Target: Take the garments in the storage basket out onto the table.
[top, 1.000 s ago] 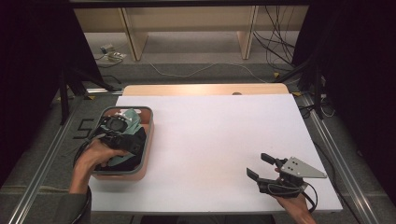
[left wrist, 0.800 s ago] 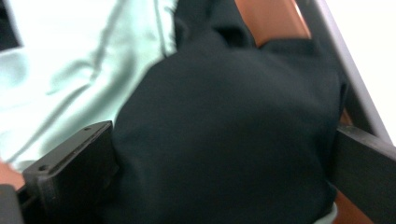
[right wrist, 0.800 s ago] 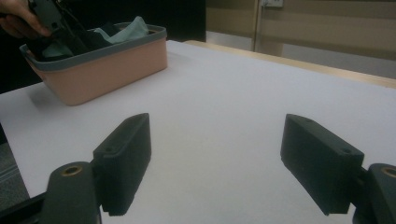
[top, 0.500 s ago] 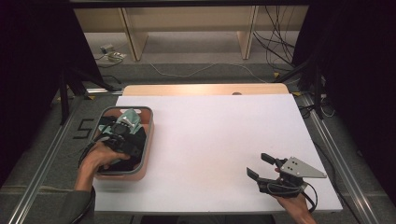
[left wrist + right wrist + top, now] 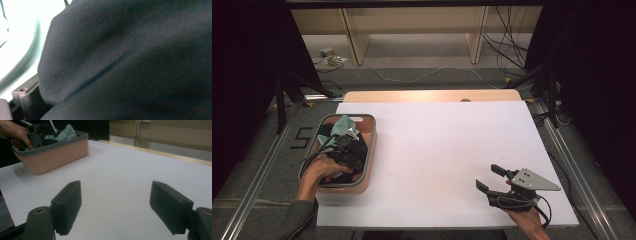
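Up close, dark cloth [image 5: 130, 65], overhead, pink basket [image 5: 368, 165]

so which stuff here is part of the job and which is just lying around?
In the job:
- left gripper, down in the bin
- pink bin
- dark cloth
- teal cloth

Lying about:
- right gripper, jaws open, idle over the white table
- floor cables

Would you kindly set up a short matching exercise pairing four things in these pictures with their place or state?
Things:
1. pink basket
2. left tool
3. right tool
4. teal cloth

Places or states:
A. open, at the table's near right
B. lies at the basket's far end
C. stands at the table's left edge
D. reaches down among dark cloth

Pairs: 1-C, 2-D, 3-A, 4-B
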{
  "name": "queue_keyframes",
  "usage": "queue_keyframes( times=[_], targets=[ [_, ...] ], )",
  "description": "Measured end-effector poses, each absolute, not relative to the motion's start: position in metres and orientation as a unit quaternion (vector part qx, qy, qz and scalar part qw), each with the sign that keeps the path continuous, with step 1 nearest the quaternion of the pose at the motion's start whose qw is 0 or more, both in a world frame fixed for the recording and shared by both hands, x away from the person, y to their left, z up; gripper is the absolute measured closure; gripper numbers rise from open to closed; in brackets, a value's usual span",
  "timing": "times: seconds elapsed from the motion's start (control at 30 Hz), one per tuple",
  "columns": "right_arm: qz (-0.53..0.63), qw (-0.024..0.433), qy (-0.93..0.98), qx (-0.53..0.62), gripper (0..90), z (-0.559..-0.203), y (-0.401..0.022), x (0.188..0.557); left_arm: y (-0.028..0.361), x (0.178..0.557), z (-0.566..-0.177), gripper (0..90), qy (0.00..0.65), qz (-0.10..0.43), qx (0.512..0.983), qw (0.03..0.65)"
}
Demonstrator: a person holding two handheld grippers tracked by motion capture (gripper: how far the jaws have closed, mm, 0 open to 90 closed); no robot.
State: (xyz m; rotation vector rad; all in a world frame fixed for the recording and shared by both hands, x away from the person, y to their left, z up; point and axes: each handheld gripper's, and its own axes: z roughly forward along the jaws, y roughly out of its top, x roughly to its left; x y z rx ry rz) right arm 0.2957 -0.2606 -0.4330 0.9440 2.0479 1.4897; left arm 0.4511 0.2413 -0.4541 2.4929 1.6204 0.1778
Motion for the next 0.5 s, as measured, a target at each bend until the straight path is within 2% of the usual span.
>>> queue_keyframes(
  times=[0.07, 0.13, 0.33, 0.4, 0.5],
  targets=[
    [0.54, 0.216, 0.738, 0.342, 26.4, -0.433, -0.261, 0.296, 0.244, 0.453, -0.453, 0.0, 0.549, 0.057, 0.829, 0.088],
    [0.54, 0.217, 0.738, 0.342, 26.6, -0.433, -0.261, 0.296, 0.247, 0.455, -0.452, 5.1, 0.554, 0.052, 0.825, 0.101],
    [0.539, 0.215, 0.737, 0.346, 27.4, -0.434, -0.26, 0.297, 0.251, 0.457, -0.446, 34.7, 0.548, 0.057, 0.821, 0.151],
    [0.55, 0.197, 0.731, 0.354, 28.0, -0.434, -0.262, 0.298, 0.254, 0.456, -0.441, 50.4, 0.549, 0.077, 0.808, 0.199],
    [0.56, 0.185, 0.718, 0.37, 28.6, -0.434, -0.268, 0.3, 0.265, 0.455, -0.441, 55.7, 0.55, 0.054, 0.799, 0.236]
  ],
)
